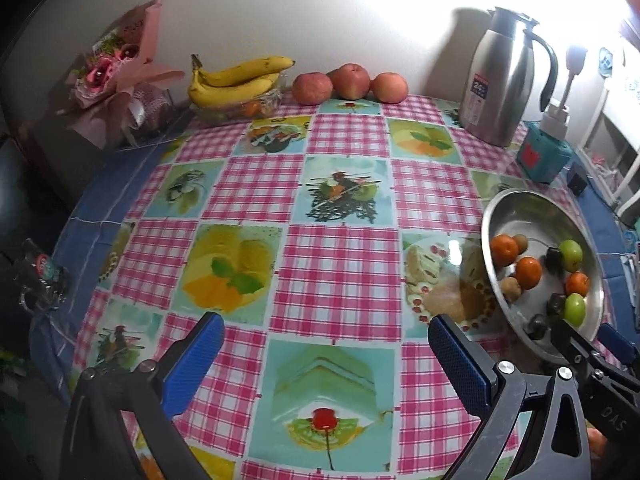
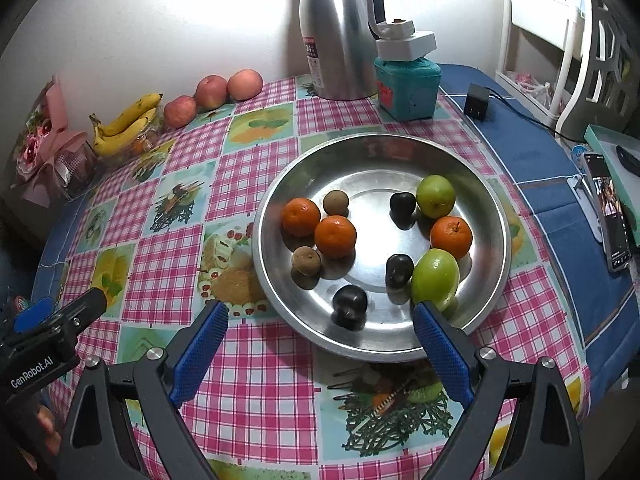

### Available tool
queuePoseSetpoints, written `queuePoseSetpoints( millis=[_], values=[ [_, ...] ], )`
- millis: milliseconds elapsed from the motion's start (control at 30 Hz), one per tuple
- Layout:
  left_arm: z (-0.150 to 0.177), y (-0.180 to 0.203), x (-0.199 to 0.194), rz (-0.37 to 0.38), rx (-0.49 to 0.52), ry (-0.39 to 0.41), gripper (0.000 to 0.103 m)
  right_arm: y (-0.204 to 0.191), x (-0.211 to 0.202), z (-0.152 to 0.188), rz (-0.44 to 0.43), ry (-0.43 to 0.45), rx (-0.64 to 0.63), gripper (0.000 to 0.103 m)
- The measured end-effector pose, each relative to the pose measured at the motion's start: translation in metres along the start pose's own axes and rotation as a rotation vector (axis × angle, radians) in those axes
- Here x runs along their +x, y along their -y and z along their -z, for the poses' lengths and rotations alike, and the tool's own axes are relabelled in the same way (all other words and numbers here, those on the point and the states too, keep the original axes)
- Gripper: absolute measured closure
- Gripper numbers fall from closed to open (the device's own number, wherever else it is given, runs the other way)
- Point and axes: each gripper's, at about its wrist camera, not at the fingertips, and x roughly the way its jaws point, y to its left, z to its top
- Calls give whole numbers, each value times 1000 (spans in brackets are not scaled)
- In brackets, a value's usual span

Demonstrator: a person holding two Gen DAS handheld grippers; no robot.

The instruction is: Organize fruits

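A round steel plate [image 2: 372, 160] holds three oranges [image 2: 335, 237], two green fruits [image 2: 435, 279], two small brown fruits [image 2: 306, 261] and three dark fruits [image 2: 349, 305]. My right gripper [image 2: 320, 344] is open and empty, hovering over the plate's near rim. My left gripper [image 1: 324, 364] is open and empty above the checked tablecloth, left of the plate [image 1: 516, 204]. The right gripper's fingers [image 1: 580, 344] show at the plate's near edge in the left wrist view. Bananas [image 1: 236, 78] on a glass bowl and three apples [image 1: 350, 80] sit at the far edge.
A steel thermos jug [image 2: 340, 36] and a teal box [image 2: 408, 84] with a white device stand behind the plate. A pink bouquet [image 1: 120, 68] sits far left. A black charger [image 2: 477, 102] and a phone [image 2: 608, 212] lie on the blue cloth to the right.
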Motion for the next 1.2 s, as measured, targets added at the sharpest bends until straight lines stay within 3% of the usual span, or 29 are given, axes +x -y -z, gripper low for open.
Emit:
queuePoseSetpoints(
  millis=[333, 1200],
  values=[
    [2, 5, 3, -51, 26, -18, 0, -1, 1, 0, 7, -6, -1, 9],
    [3, 5, 7, -57, 32, -53, 0, -4, 4, 0, 10, -23, -9, 9]
  ],
)
